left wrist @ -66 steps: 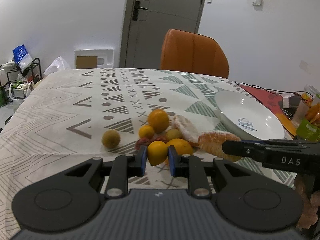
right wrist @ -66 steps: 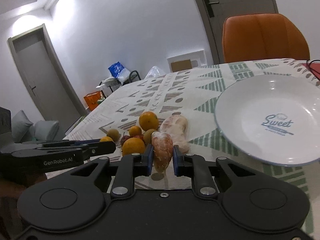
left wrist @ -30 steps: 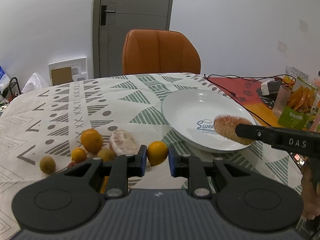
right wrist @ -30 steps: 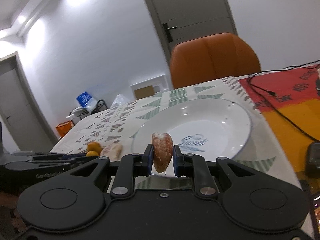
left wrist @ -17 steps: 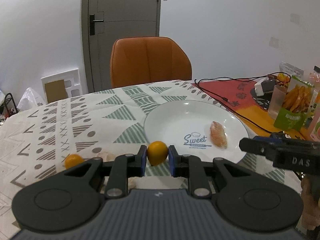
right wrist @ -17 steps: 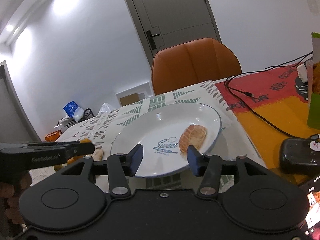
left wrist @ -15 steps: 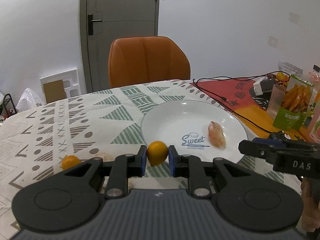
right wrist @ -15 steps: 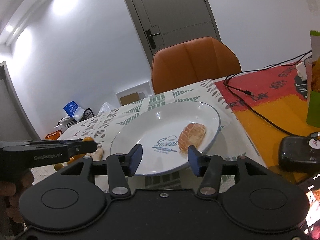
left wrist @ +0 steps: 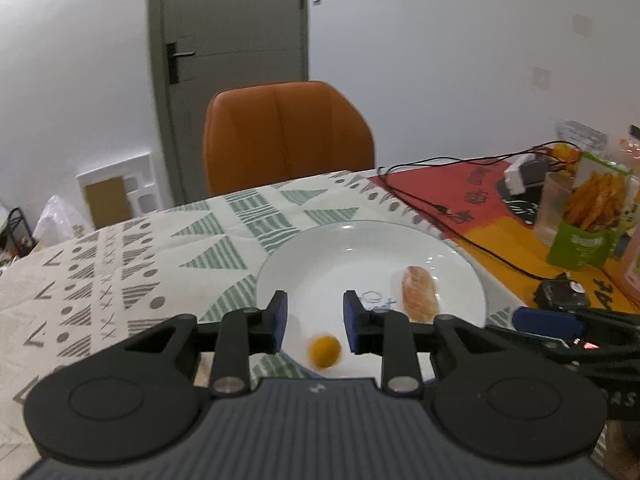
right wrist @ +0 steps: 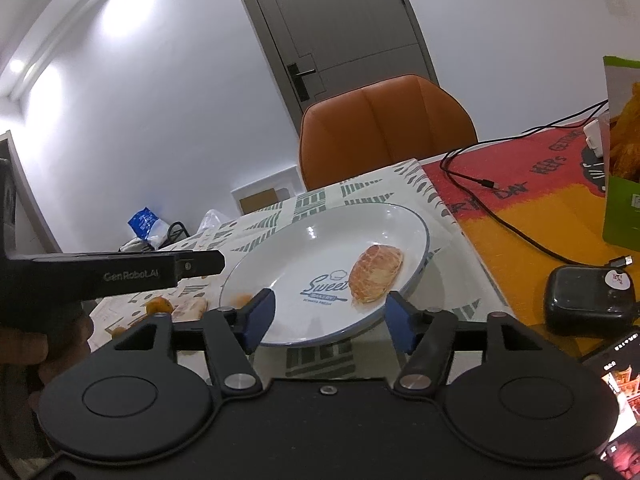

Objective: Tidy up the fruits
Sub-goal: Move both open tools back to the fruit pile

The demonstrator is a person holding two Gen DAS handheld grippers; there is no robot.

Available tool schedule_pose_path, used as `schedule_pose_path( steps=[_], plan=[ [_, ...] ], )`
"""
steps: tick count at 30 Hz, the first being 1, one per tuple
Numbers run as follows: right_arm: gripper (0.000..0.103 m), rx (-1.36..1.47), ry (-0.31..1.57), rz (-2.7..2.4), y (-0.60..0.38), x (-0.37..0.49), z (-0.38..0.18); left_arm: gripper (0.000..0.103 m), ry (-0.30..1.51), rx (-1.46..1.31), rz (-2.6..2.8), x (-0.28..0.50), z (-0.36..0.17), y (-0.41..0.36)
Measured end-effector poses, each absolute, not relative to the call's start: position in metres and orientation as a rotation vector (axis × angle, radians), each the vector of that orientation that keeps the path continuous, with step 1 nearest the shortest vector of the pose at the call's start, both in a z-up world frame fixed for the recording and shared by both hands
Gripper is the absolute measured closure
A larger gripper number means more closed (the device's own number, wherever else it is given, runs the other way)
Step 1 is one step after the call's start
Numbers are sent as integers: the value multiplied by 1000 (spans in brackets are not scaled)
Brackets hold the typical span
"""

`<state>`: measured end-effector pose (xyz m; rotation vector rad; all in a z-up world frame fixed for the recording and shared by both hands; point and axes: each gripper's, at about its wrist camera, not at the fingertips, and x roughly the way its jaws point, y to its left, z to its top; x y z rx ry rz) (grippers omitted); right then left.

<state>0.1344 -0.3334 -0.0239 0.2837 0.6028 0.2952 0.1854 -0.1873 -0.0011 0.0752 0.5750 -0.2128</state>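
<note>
In the left wrist view, the left gripper (left wrist: 314,322) fills the lower part of the frame, its blue-padded fingers (left wrist: 278,320) spread apart with nothing between them. A small round yellow-orange citrus fruit (left wrist: 325,351) shows just below and between the fingertips, blurred, touching neither pad, over the near rim of the white round plate with a thin blue edge (left wrist: 288,256). Whether the fruit is resting on the plate or still above it cannot be told. Further in, right of centre on the plate, lies a peeled pinkish-orange citrus segment (left wrist: 418,298), long and pale, pointing away from the camera. At the lower right of this frame the tip of the right gripper (left wrist: 548,322) reaches in, dark with a blue end.

In the right wrist view, the right gripper (right wrist: 328,316) has its fingers wide apart and empty at the bottom centre, with the plate (right wrist: 396,216) just beyond them. The peeled segment (right wrist: 376,278) lies right of the blue "Sweet" print. An orange blur at the plate's left rim is probably the small fruit (right wrist: 239,299). The left gripper (right wrist: 120,270) crosses the left middle of the frame, held by a hand (right wrist: 48,344). Below it, on the patterned white and green tablecloth (right wrist: 360,192), rest another orange fruit (right wrist: 158,305) and a second peeled piece (right wrist: 190,307). An orange upholstered chair (right wrist: 384,128) stands at the far table edge, centre frame, before a grey door (right wrist: 340,20).
</note>
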Motion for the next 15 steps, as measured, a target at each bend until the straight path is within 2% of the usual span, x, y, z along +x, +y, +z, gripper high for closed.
schedule_pose_path(
  steps=[2,4,7,10,15],
  plan=[
    [34,280,607,296,-332,134,-24,58,590,50,-208,186,-2,-182],
    [29,275,609,292,-330,133,-24,39,586,49,-193,182,-2,-177],
    [22,275,603,286,-326,133,-23,25,557,61,-160,175,0,-169],
    [9,275,598,283,-322,133,-22,22,554,45,-144,170,-1,-159],
    [2,259,595,304,-310,133,-19,21,559,8,-110,164,-4,-140]
  ],
)
